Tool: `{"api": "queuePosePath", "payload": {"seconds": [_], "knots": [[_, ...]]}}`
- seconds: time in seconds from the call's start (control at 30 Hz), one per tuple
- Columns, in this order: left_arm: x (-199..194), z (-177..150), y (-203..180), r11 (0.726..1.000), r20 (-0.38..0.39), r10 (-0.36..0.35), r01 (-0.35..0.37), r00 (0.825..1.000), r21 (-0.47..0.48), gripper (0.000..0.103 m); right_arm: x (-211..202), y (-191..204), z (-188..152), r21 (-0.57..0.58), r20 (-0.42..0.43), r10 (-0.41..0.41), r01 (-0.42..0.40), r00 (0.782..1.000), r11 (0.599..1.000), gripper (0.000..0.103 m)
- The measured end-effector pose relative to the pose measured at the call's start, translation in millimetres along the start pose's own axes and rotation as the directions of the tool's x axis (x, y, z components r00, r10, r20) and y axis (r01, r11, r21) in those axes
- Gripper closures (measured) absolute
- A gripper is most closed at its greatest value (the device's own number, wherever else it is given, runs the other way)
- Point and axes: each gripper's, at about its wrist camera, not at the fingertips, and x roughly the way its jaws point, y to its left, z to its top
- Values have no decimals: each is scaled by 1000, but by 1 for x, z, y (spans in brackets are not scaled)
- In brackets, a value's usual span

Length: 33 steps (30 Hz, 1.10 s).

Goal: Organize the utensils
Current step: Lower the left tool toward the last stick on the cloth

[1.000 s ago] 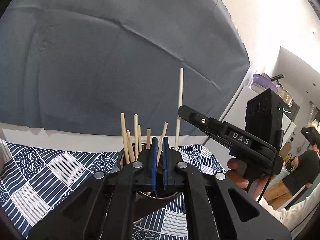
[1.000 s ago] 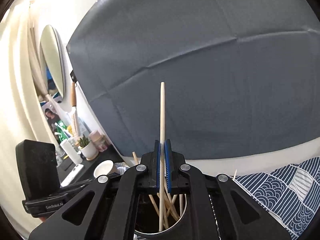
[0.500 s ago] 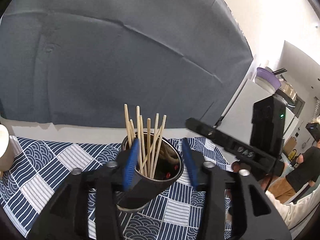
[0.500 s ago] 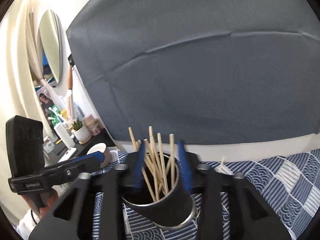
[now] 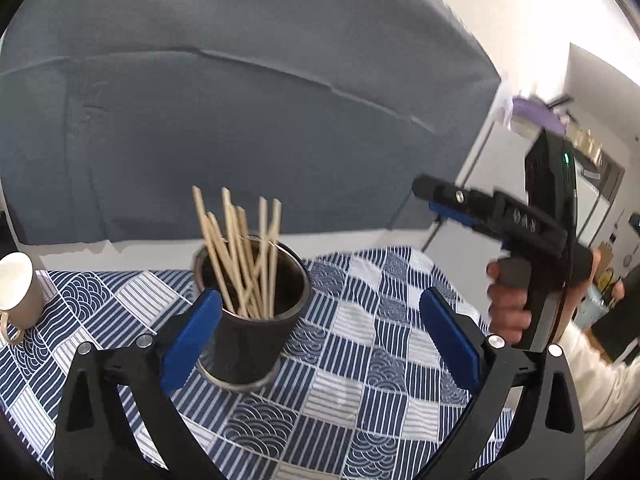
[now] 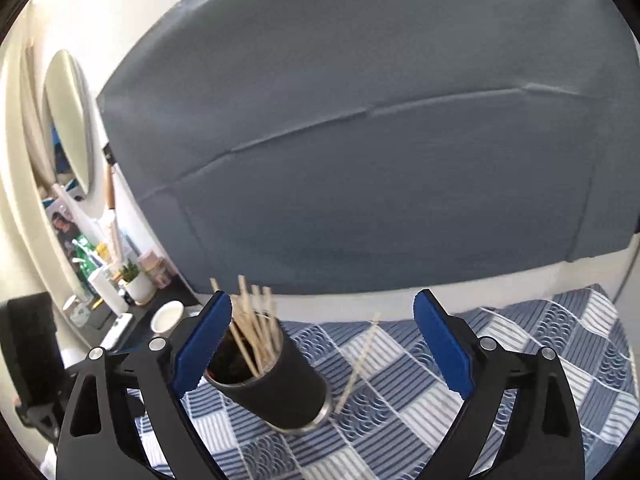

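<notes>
A dark cylindrical cup [image 5: 256, 336] [image 6: 280, 384] stands on the blue patterned tablecloth [image 5: 380, 364] and holds several wooden chopsticks [image 5: 240, 248] [image 6: 252, 328]. One loose chopstick [image 6: 358, 364] lies on the cloth just right of the cup. My left gripper [image 5: 320, 340] is open and empty above the cloth, its left finger beside the cup. My right gripper [image 6: 320, 344] is open and empty, its left finger in front of the cup. The right gripper [image 5: 500, 216] also shows in the left wrist view, held by a hand.
A white mug [image 5: 18, 292] stands at the cloth's left edge. A grey backdrop [image 5: 240, 120] hangs behind the table. A shelf with bottles, a small plant [image 6: 134, 280] and a white bowl [image 6: 168, 316] lies to the left. A person stands far right.
Both grippers were shut, the right on a chopstick over the cup. Both have opened and drawn back; that chopstick now stands in the cup.
</notes>
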Motion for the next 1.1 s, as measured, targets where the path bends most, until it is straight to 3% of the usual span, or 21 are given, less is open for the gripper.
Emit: {"api": "queuePosePath", "payload": {"seconds": [0.2, 0.37, 0.47, 0.63, 0.7, 0.83, 0.93, 1.1], "knots": [[26, -17, -37, 998, -68, -16, 19, 998, 54, 6, -4, -42, -4, 11, -63, -74, 75, 995, 997, 13], [65, -28, -61, 994, -137, -72, 82, 988, 70, 6, 0, -81, -14, 13, -115, -134, 136, 984, 991, 13], [92, -31, -69, 994, -173, -68, 82, 983, 75, 6, 7, -104, -24, 15, -147, -174, 178, 974, 984, 13], [152, -35, -72, 998, -254, 35, -22, 967, 56, 6, 24, -138, -44, 47, -199, -206, 219, 958, 975, 13], [171, -37, -70, 998, -278, 43, -28, 960, 55, 6, 33, -154, -53, 61, -226, -219, 238, 949, 969, 13], [203, -34, -69, 997, -288, 63, -49, 956, 56, 6, 51, -177, -65, 82, -263, -237, 266, 935, 960, 13], [228, -26, -68, 990, -278, 129, -110, 952, 86, 6, 64, -194, -72, 110, -286, -240, 281, 928, 953, 13], [263, -14, -51, 981, -309, 192, -183, 931, 58, 7, 79, -211, -80, 133, -303, -238, 288, 923, 948, 13]]}}
